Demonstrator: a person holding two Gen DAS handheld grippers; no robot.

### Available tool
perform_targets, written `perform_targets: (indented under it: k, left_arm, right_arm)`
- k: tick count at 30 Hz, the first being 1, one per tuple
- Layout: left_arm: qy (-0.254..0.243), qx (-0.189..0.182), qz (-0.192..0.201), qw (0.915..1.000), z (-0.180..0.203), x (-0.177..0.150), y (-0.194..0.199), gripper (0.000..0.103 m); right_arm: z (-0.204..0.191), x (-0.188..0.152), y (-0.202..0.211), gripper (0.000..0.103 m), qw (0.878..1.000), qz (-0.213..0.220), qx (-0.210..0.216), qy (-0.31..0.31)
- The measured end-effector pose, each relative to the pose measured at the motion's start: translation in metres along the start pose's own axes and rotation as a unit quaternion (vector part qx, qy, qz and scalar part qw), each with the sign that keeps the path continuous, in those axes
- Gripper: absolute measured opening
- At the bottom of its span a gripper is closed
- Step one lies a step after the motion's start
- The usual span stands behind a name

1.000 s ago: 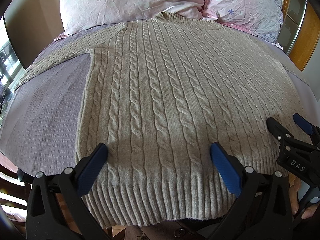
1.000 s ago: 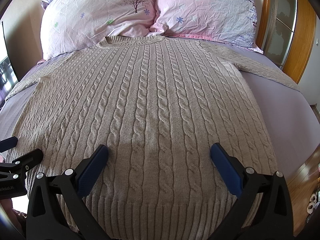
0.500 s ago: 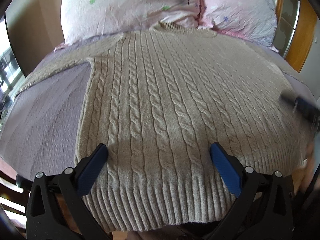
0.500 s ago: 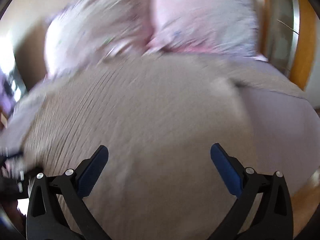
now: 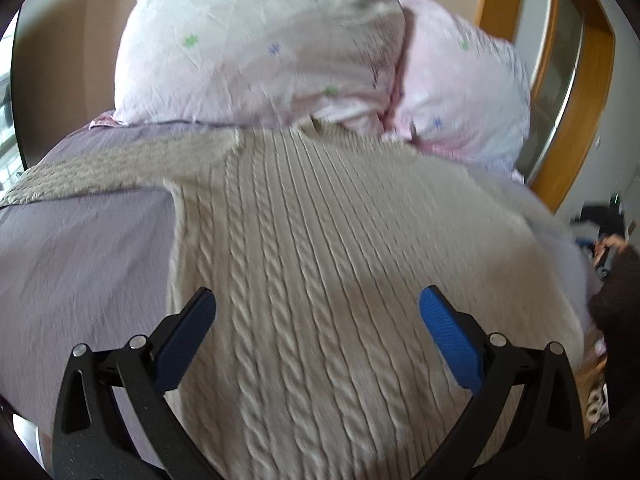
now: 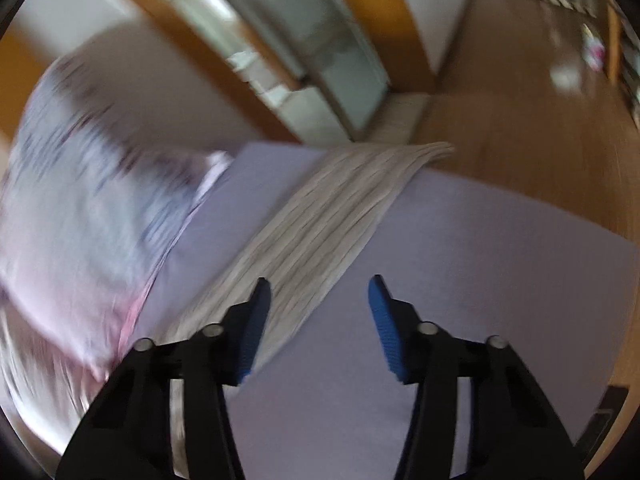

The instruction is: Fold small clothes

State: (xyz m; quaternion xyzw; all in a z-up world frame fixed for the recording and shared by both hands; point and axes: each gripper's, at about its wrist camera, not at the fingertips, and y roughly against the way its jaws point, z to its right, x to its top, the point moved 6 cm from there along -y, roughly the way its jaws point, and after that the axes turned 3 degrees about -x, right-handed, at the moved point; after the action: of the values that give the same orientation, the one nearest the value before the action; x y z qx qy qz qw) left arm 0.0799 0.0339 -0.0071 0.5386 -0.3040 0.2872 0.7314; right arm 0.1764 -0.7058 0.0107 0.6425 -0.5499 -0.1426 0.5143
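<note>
A beige cable-knit sweater (image 5: 320,260) lies flat, front up, on the lilac bed sheet (image 5: 80,264), collar toward the pillows. Its left sleeve (image 5: 112,164) stretches out to the left. My left gripper (image 5: 316,308) is open and empty, hovering over the sweater's lower body. In the blurred right wrist view the sweater's right sleeve (image 6: 340,208) runs diagonally across the sheet toward the bed edge. My right gripper (image 6: 318,300) is open and empty just above that sleeve, jaws narrower than before.
Two pale floral pillows (image 5: 260,52) lie at the head of the bed. A wooden-framed glass door (image 6: 320,60) and wood floor (image 6: 520,120) lie beyond the bed's right edge (image 6: 520,200). A person's dark sleeve (image 5: 616,292) shows at the right.
My left gripper moved forward up the sweater. My right gripper swung fast to the right, from the sweater's hem to over the right sleeve, and its jaws narrowed.
</note>
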Motion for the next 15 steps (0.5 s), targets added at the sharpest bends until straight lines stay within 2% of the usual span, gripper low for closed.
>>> perform_targets:
  k: [3,5,7,8,11,12,15]
  left_arm:
    - [0.027,-0.015,0.022,0.9993,-0.014,0.016,0.002,0.101]
    - [0.054,-0.03,0.047,0.997,-0.027,0.027,0.006,0.101]
    - [0.076,-0.036,0.072,0.9938,-0.041,0.034,0.01,0.101]
    - [0.086,-0.033,0.089,0.9918,-0.051,0.039,0.013,0.101]
    - [0.088,0.018,0.117,0.9891,-0.076,0.049,0.02,0.101]
    - [0.086,0.039,0.12,0.9882,-0.085,0.052,0.022,0.101]
    - [0.093,0.079,0.124,0.9847,-0.109,0.058,0.028,0.101]
  right_arm:
    - [0.015,0.016,-0.024,0.035,0.999,-0.01,-0.005,-0.039]
    - [0.016,0.026,-0.034,0.03,0.999,0.003,-0.007,-0.048]
    - [0.019,0.031,-0.042,0.021,0.998,0.012,-0.005,-0.061]
    - [0.023,0.033,-0.043,0.01,0.998,0.014,-0.001,-0.066]
    - [0.021,0.038,-0.043,0.009,0.999,0.025,-0.011,-0.047]
    - [0.006,0.036,-0.034,0.009,0.999,0.049,-0.015,-0.015]
    - [-0.062,0.016,0.0,0.008,0.989,0.111,0.016,0.098]
